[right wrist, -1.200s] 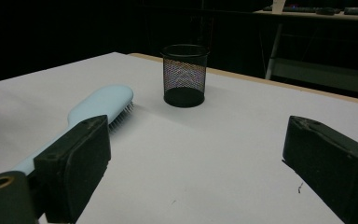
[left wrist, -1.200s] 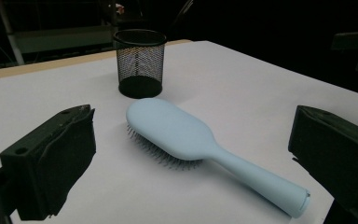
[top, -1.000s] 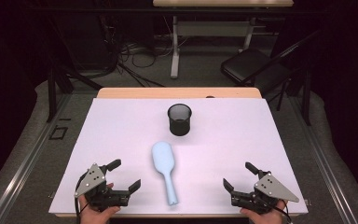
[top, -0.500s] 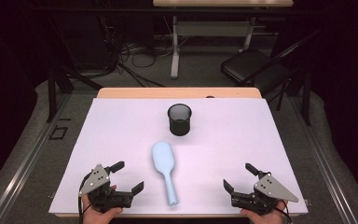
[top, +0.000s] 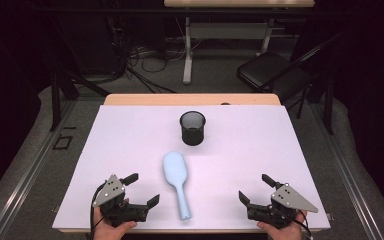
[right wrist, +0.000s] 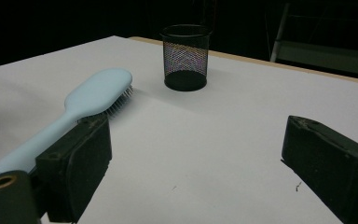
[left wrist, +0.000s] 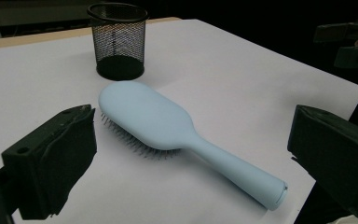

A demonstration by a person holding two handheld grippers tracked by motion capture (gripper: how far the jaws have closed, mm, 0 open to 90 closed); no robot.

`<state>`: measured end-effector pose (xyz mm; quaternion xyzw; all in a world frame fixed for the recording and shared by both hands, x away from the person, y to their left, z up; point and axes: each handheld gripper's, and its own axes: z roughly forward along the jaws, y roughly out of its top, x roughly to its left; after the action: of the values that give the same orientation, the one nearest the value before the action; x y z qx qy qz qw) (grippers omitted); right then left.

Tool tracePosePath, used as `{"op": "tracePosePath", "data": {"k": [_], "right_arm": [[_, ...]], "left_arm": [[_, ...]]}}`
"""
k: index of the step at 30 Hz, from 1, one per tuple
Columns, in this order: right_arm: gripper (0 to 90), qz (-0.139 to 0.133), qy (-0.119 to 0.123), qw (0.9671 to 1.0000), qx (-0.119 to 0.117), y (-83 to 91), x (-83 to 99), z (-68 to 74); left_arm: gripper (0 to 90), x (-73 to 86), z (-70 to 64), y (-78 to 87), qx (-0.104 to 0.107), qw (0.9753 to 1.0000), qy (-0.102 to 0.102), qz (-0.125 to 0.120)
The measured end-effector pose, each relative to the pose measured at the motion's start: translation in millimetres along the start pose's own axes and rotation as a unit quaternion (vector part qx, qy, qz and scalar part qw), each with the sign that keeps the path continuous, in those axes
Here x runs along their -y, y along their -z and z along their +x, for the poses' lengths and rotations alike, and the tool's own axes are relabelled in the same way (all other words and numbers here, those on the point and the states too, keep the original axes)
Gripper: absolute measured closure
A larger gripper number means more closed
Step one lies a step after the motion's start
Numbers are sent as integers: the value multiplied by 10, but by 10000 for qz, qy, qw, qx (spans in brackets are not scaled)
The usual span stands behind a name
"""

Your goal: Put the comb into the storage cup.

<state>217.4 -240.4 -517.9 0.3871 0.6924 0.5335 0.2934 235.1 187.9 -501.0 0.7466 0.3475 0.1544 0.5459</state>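
Hairbrush, pale blue plastic, paddle-shaped [top: 176, 180]: lay bristles down near the middle of the white worktop [top: 130, 135], closer to the near edge, head toward the far edge, handle end pointing at the near edge. Touched by neither gripper.

Pen cup, black wire mesh, round [top: 192, 128]: stood upright beyond the brush head, toward the far edge, apart from the brush.

Left gripper, black, 2-jaw, hand-held [top: 141, 190]: sat at the near edge toward the near left corner, just beside the brush handle, jaws spread wide and holding nothing; the brush lay between them in the left gripper view.

Right gripper, black, 2-jaw, hand-held [top: 254, 189]: sat at the near edge toward the near right corner, well apart from the brush, jaws spread and holding nothing.
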Motion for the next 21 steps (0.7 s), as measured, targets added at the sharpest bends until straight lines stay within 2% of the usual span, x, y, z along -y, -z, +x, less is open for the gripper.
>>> {"op": "tracePosePath", "data": {"k": [2, 8, 11, 13, 17, 21], "right_arm": [[82, -1, 5, 10000, -7, -2, -2, 2], [92, 43, -6, 10000, -16, -9, 0, 13], [94, 56, -1, 10000, -21, -11, 1, 14], [98, 47, 10, 10000, -13, -15, 3, 15], [104, 56, 10, 10000, -27, -22, 7, 9], [108, 90, -21, 10000, -22, -20, 9, 6]], "left_arm": [[24, -20, -6, 2, -12, 10000, 34, 28], [51, -99, 11, -5, -59, 9994, 317, 131], [113, -136, 30, -17, -186, 9990, 302, 259], [156, -158, 44, -22, -167, 9989, 333, 298], [160, -211, 62, -42, -286, 9983, 283, 429], [162, -264, 69, -66, -265, 9979, 327, 496]]}}
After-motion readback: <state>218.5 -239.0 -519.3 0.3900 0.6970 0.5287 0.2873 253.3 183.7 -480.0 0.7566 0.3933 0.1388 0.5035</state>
